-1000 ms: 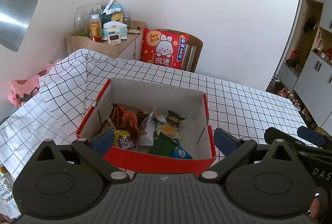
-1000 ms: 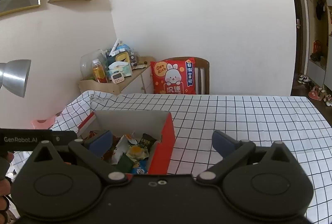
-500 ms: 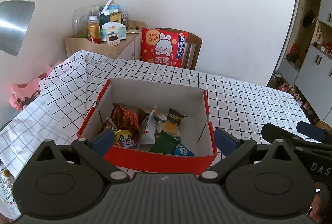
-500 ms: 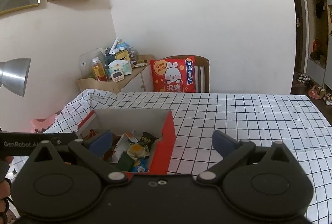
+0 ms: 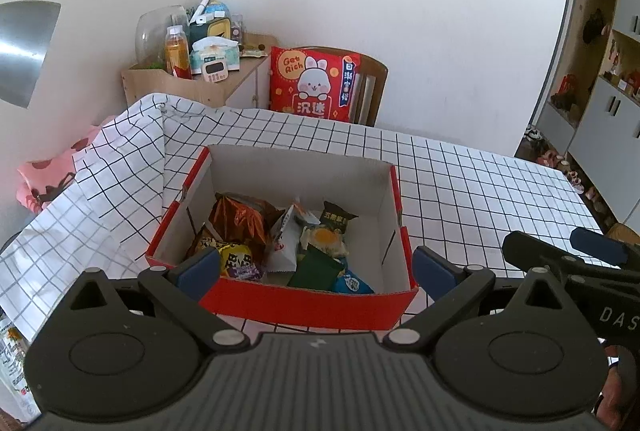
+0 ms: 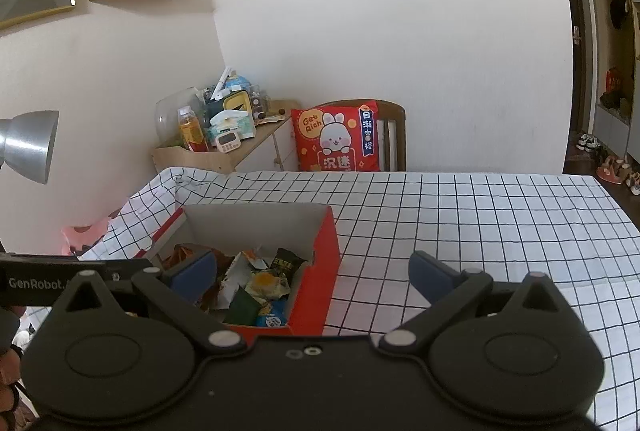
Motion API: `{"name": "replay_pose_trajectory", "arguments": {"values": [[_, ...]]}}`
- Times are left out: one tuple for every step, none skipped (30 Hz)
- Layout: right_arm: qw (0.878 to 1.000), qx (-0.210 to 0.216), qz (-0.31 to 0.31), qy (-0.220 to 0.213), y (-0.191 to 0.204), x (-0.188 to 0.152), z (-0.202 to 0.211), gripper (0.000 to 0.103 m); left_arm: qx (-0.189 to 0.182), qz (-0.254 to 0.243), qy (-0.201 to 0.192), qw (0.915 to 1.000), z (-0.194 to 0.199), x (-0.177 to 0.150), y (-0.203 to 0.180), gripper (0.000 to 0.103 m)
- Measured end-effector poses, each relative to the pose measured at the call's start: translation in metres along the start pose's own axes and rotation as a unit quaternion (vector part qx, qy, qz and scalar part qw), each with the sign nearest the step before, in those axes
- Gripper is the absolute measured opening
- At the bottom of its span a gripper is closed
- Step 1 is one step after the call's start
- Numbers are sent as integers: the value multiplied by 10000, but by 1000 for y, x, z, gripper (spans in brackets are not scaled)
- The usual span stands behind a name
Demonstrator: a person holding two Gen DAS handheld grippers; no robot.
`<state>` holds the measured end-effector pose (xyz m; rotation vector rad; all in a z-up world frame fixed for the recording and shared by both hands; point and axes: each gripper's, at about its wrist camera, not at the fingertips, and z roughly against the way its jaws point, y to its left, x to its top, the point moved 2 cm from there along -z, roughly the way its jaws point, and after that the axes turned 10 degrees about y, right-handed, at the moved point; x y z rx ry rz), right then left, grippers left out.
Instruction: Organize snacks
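A red cardboard box (image 5: 312, 301) with white inner walls sits on the checked tablecloth (image 5: 460, 183). It holds several snack packets: an orange-brown foil bag (image 5: 240, 219), a white packet (image 5: 286, 247), a dark packet with an egg picture (image 5: 334, 227), a green packet (image 5: 316, 269) and a blue one (image 5: 352, 283). My left gripper (image 5: 316, 267) is open and empty, above the box's near wall. My right gripper (image 6: 312, 271) is open and empty, to the right of the box (image 6: 316, 287). It also shows at the right edge of the left wrist view (image 5: 560, 259).
A wooden chair with a red rabbit cushion (image 5: 316, 87) stands behind the table. A side cabinet (image 5: 192, 79) with bottles and a timer is at the back left. A metal lamp shade (image 5: 24, 47) hangs at the left. Cupboards (image 5: 608, 71) line the right.
Both grippers have drawn back and risen slightly from the box. Both stay open and empty. The snacks have not moved.
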<state>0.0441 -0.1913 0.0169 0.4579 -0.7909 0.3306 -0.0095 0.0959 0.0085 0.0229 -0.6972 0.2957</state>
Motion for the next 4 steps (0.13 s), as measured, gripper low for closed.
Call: {"name": "replay_pose_trajectory", "arguments": {"values": [[10000, 3, 1, -1, 0, 0, 0, 103, 6, 1, 14, 10000, -1, 0, 0, 102], [10000, 2, 3, -1, 0, 0, 0, 103, 15, 4, 30, 10000, -2, 0, -1, 102], [10000, 5, 5, 3, -1, 0, 0, 103, 22, 5, 41, 10000, -2, 0, -2, 102], [10000, -2, 2, 1, 0, 0, 0, 103, 33, 4, 49, 10000, -3, 0, -3, 102]]}}
